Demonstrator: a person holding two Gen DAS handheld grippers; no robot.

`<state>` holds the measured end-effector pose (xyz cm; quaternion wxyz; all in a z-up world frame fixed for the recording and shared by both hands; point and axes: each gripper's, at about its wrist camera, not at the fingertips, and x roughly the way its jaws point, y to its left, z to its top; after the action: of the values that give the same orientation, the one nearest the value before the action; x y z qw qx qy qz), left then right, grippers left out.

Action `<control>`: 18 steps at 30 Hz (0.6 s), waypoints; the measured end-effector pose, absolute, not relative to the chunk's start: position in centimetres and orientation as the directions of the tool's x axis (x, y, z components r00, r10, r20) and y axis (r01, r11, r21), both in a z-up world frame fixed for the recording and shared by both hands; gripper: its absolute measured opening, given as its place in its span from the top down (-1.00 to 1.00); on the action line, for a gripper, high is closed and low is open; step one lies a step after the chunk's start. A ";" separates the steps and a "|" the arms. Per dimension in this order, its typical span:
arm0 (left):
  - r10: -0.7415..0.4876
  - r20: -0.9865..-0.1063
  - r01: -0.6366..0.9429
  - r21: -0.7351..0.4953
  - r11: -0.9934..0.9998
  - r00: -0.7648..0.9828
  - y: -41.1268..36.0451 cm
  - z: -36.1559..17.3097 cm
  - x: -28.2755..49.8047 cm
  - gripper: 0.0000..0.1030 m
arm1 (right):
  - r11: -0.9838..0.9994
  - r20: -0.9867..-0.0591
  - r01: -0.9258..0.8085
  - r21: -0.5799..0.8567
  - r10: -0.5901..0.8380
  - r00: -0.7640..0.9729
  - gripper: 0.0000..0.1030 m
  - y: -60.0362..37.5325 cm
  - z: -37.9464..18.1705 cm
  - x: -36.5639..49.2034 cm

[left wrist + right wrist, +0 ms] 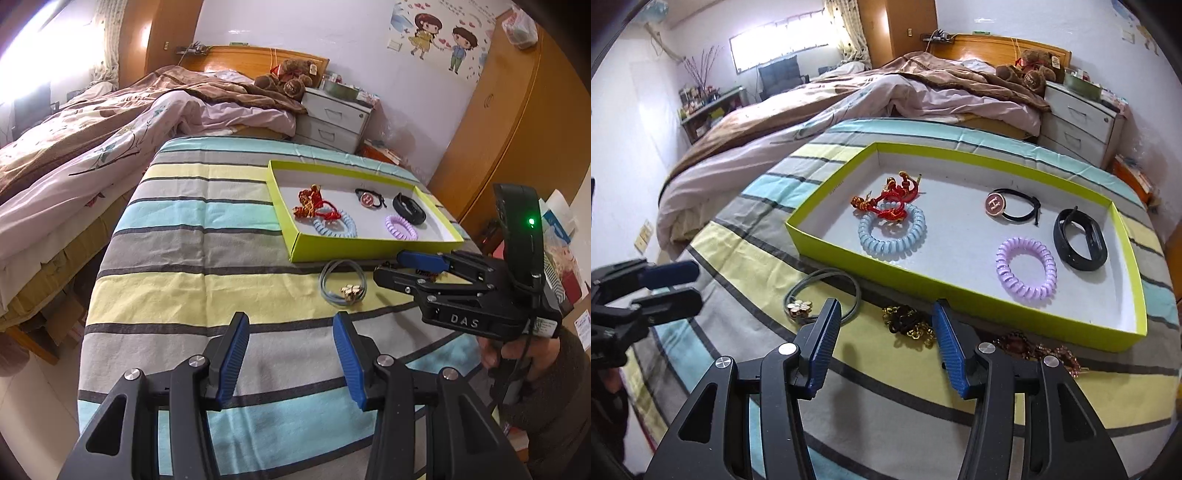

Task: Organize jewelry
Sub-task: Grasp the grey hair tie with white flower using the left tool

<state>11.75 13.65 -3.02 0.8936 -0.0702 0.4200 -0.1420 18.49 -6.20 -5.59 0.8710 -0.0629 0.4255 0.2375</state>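
A lime-edged tray lies on a striped cloth, and five pieces lie inside it. One red cord bracelet with gold beads sits at the near left, touching one blue coil tie just in front of it. One black tie with a pink disc lies toward the middle. One purple coil tie is at the near right, just beside one black band.

Three pieces lie on the cloth outside the tray, along its near wall. One grey cord tie with a flower charm is at the left. One black-and-gold chain is in the middle. One brownish chain is at the right, partly hidden behind the right gripper's finger.

The right gripper hangs over the cloth with its two blue pads well apart and nothing held; the black-and-gold chain shows in the gap between its tips, not touched by the pads.

The left gripper is about half open, and only bare cloth lies between its fingers. The grey tie lies on the cloth beyond its tips, near the tray wall. From this view the right gripper reaches in from the right, a hand on its handle.
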 end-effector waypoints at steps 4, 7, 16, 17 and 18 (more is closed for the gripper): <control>-0.321 -0.743 0.205 -0.247 0.947 0.587 13.7 -3.0 11.7 0.09 | 0.890 -0.786 -0.449 0.075 0.330 0.523 -0.02 -6.1 -6.1 19.0; -0.319 -0.755 0.220 -0.233 0.947 0.572 13.4 -2.8 11.4 0.09 | 0.895 -0.794 -0.439 0.082 0.325 0.515 0.19 -6.2 -6.5 19.1; -0.309 -0.743 0.208 -0.229 0.951 0.594 12.1 -2.3 11.4 0.09 | 0.898 -0.791 -0.437 0.047 0.300 0.534 0.63 -6.5 -6.4 18.7; -0.305 -0.737 0.200 -0.231 0.952 0.603 11.9 -2.3 11.5 0.09 | 0.896 -0.786 -0.440 0.053 0.310 0.536 0.63 -6.7 -6.2 18.6; -0.305 -0.734 0.197 -0.233 0.952 0.607 11.7 -2.3 11.7 0.09 | 0.895 -0.777 -0.442 0.060 0.319 0.542 0.64 -6.8 -5.9 18.4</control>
<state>11.66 11.72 -2.32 0.8940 -0.0643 0.4208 -0.1402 18.40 -6.84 -5.93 0.8751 -0.0719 0.4263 0.2174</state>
